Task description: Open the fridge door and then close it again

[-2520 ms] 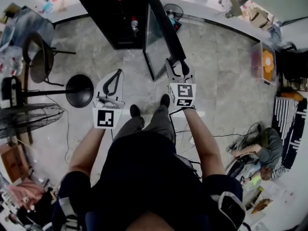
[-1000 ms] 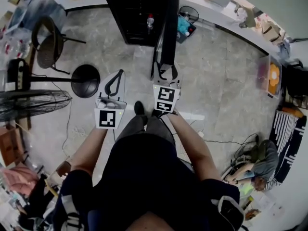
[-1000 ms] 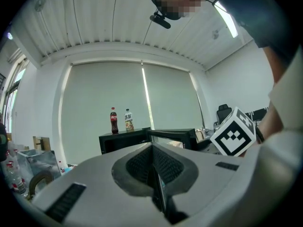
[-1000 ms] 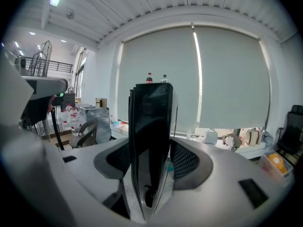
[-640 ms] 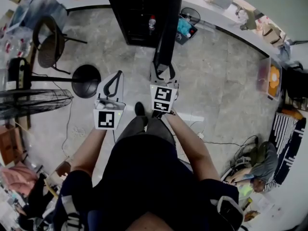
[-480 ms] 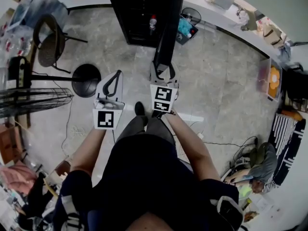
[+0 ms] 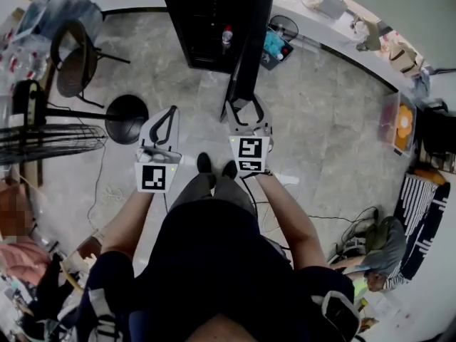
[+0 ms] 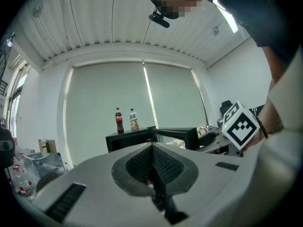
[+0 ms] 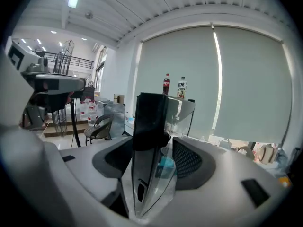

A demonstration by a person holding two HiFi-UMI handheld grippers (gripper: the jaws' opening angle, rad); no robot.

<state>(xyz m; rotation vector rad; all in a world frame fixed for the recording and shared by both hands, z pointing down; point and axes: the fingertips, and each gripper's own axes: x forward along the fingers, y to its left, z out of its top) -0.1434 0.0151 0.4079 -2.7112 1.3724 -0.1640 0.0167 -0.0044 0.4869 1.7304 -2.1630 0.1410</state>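
Note:
The black fridge stands at the top of the head view with its glass door swung out towards me, seen edge-on. My right gripper straddles the door's free edge. Its jaws have just been opening: the door edge stands between the pads, with a gap on the right side. My left gripper hovers left of the door over the floor, shut and empty. The fridge top carries two bottles.
An office chair, a round stand base and a floor fan lie to the left. A bottle sits inside the fridge. A small fan and a blue item are right of the door. Cables trail at right.
The door has swung from its angled stance to edge-on towards me. My right gripper shifted left with it, then rolled and spread its jaws wider. The left gripper stayed put.

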